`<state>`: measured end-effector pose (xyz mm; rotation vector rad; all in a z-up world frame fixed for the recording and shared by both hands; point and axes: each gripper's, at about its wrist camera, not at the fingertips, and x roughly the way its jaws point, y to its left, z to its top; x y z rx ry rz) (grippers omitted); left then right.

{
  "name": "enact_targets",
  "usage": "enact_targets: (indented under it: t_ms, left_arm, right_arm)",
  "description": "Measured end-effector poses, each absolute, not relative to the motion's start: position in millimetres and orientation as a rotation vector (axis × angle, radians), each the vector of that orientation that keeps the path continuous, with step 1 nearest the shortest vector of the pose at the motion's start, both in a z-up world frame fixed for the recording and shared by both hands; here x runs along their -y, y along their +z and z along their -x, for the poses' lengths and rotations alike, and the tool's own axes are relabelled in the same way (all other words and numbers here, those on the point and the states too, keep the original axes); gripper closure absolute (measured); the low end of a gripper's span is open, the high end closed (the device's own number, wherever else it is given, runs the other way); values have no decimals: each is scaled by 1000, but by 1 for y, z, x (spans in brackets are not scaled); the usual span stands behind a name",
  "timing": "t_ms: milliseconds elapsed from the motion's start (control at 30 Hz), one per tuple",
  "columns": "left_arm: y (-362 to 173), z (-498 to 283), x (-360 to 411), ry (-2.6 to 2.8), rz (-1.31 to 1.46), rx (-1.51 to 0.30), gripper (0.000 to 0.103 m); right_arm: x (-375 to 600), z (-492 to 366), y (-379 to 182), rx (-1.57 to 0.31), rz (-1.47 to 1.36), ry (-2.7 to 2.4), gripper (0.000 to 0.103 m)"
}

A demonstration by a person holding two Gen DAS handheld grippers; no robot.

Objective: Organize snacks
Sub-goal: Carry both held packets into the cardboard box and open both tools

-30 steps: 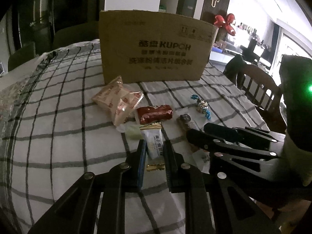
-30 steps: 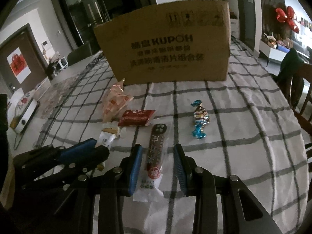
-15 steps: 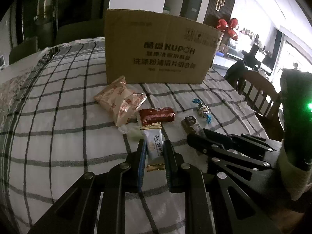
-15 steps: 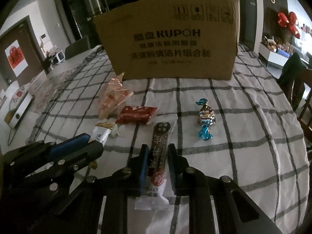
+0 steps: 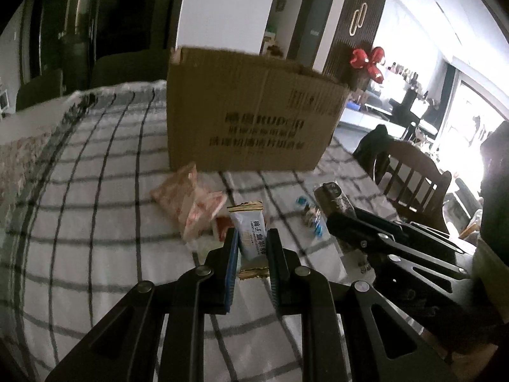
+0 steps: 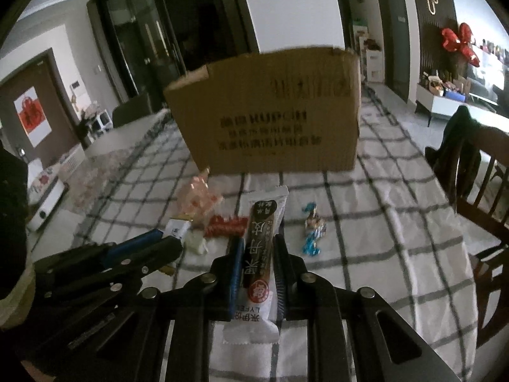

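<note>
Snacks: loose packets point(image 6: 222, 226) lie mid-frame on the checked surface point(image 6: 397, 222), below the box point(image 6: 270, 111).
Left hand-held gripper point(image 5: 251, 238): clamped on a white bar point(image 5: 249, 232).
Right hand-held gripper point(image 6: 257, 251): clamped on a dark bar point(image 6: 261, 248).

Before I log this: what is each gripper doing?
Left gripper: shut on the white bar.
Right gripper: shut on the brown bar.
</note>
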<state>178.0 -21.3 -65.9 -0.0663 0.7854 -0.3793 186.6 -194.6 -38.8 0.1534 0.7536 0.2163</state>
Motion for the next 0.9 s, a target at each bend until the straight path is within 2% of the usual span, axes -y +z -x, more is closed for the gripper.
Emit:
enact_targets:
  t_ms: [467, 900]
  left_arm:
    - [0, -217, 30, -382, 28, -630, 84]
    - [43, -278, 34, -374, 4, -563, 84]
  right_arm:
    - [203, -216, 14, -616, -169, 238, 83]
    - [211, -273, 59, -527, -170, 229, 83]
